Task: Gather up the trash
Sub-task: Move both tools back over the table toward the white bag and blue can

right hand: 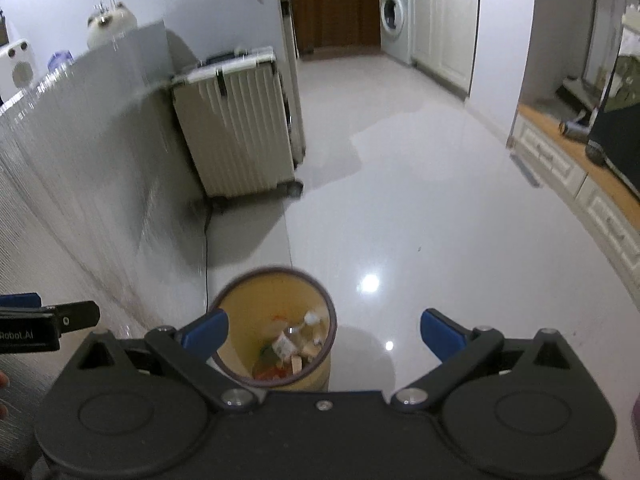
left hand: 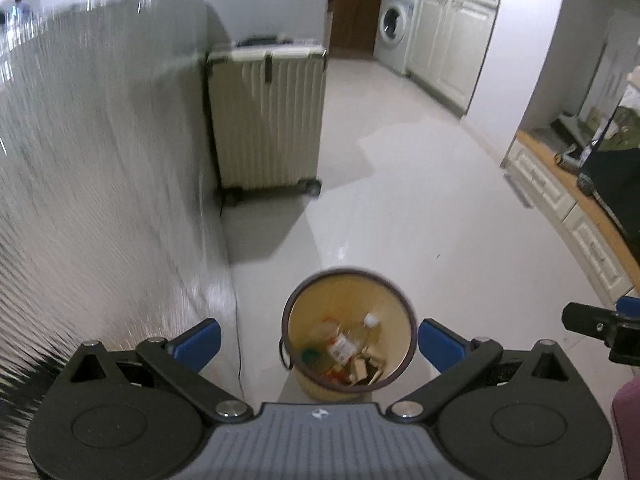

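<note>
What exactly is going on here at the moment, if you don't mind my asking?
A person is collecting trash with a gripper in each hand. Both the left gripper and the right gripper are open and empty, held above a yellow bin that stands on the tiled floor beside a grey wall panel. The bin already holds a plastic bottle, bits of cardboard and other scraps. A cream suitcase stands further back. No loose trash shows on the visible floor.
</note>
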